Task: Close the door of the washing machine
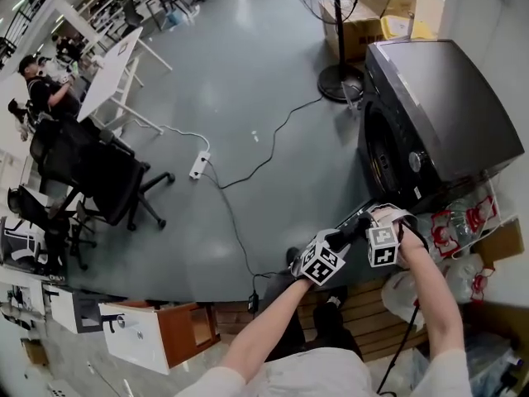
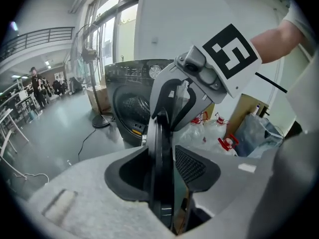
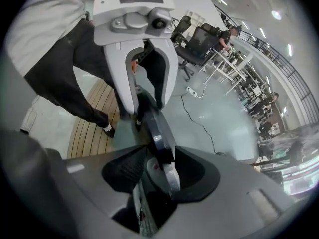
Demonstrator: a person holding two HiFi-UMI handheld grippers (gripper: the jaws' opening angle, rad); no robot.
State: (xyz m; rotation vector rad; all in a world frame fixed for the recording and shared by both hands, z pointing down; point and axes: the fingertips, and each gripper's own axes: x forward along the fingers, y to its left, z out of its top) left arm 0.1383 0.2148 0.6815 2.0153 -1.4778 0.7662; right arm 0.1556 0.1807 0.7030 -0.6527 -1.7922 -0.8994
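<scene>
Washing machine [image 1: 446,114] door [image 2: 160,133] stands swung out toward the person, edge-on, drum opening uncovered. Left gripper [image 2: 162,172] and right gripper [image 3: 160,172] both straddle its rim, jaws spread, pads apparently not clamping. Closing looks unstarted; the whole swing remains.

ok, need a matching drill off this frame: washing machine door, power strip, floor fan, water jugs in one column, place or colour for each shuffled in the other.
Things:
1. washing machine door
2. power strip
3. floor fan
4. water jugs

Descriptions:
A. white, lying on the grey floor
B. red caps, packed beside the washing machine
C. edge-on between the jaws of the left gripper and the right gripper
D. round black base next to cardboard boxes

Pairs: 1-C, 2-A, 3-D, 4-B
</scene>
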